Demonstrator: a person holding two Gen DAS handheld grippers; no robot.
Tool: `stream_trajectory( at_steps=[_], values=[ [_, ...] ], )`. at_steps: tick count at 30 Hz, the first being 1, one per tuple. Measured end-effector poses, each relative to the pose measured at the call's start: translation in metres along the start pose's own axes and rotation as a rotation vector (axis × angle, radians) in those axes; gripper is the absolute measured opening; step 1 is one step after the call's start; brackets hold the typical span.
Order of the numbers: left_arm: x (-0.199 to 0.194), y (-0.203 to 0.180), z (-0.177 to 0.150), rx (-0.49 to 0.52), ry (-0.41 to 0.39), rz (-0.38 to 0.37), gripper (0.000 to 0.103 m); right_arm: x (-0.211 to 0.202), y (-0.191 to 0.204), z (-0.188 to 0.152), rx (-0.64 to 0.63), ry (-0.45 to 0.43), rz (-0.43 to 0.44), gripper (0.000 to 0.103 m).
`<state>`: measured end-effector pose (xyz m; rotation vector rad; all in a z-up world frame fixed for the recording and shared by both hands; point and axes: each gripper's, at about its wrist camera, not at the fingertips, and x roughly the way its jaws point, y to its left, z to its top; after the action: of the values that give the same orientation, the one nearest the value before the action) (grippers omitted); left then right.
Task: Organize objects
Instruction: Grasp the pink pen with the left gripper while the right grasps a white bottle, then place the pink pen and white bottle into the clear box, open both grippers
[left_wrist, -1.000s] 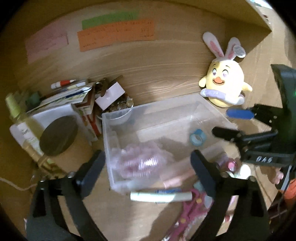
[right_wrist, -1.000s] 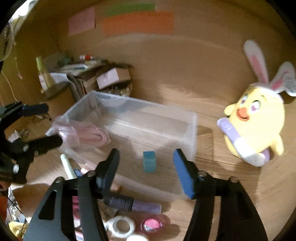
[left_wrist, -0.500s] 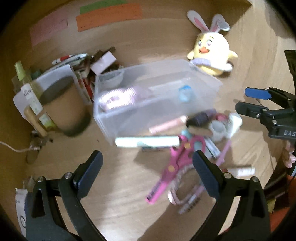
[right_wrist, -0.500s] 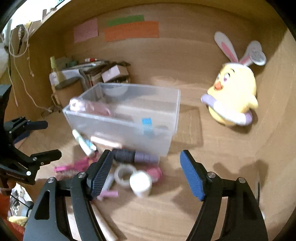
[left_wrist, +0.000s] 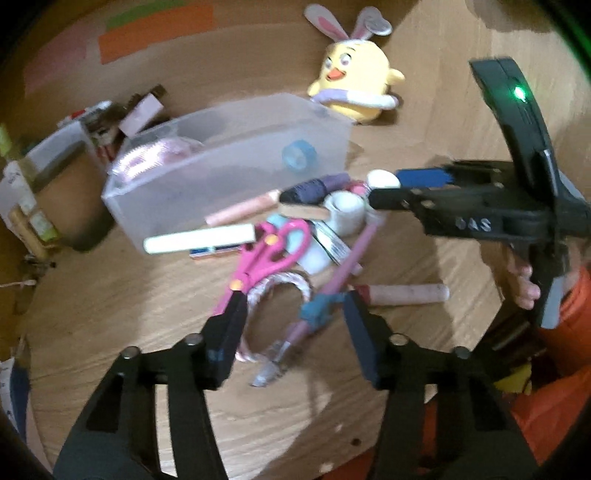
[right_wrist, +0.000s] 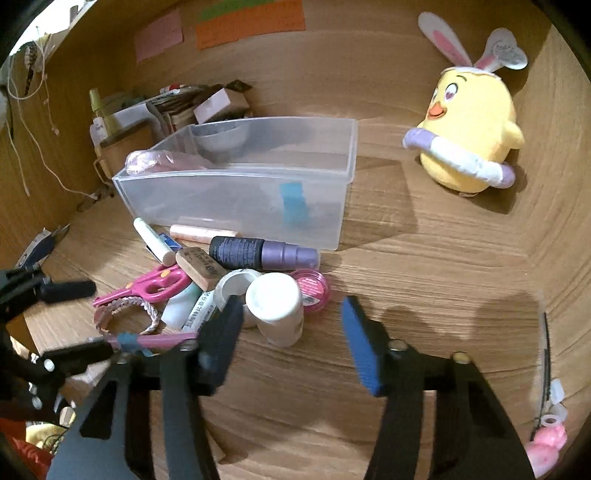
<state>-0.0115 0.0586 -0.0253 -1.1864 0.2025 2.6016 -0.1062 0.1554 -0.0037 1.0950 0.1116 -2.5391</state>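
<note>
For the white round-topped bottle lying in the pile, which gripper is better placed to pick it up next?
Right. The right gripper points at the white bottle, its jaws just closing in around it. The left gripper straddles the pink stick instead.

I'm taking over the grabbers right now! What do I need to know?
Left gripper: jaws have just been closing, either side of the pink pen with the braided hair band beside it; not gripping yet.
Right gripper: jaws have just been closing around the white bottle; not pressing yet.
Things: clear bin holds blue tape and a pink bag.
Left to do: scissors, purple bottle, eraser, marker and the rest of the pile in front of the bin.
</note>
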Motion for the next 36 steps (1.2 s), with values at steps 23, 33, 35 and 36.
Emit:
stream_trajectory(
  at_steps=[23, 33, 35, 36],
  values=[
    [-0.004, 0.004, 0.006, -0.004, -0.045, -0.028, 0.017, -0.022, -0.005, 0.004, 0.041, -0.080, 0.003, 0.027],
    [-0.031, 0.036, 0.046, -0.093, -0.181, -0.007, 0.017, -0.045, -0.001, 0.034, 0.036, -0.190, 0.003, 0.027],
    [-0.034, 0.044, 0.058, -0.112, -0.204, -0.001, 0.017, -0.049, 0.001, 0.043, 0.030, -0.216, 0.001, 0.027],
    [-0.035, 0.048, 0.062, -0.118, -0.210, 0.002, 0.017, -0.051, 0.002, 0.047, 0.026, -0.226, 0.001, 0.027]
  ],
)
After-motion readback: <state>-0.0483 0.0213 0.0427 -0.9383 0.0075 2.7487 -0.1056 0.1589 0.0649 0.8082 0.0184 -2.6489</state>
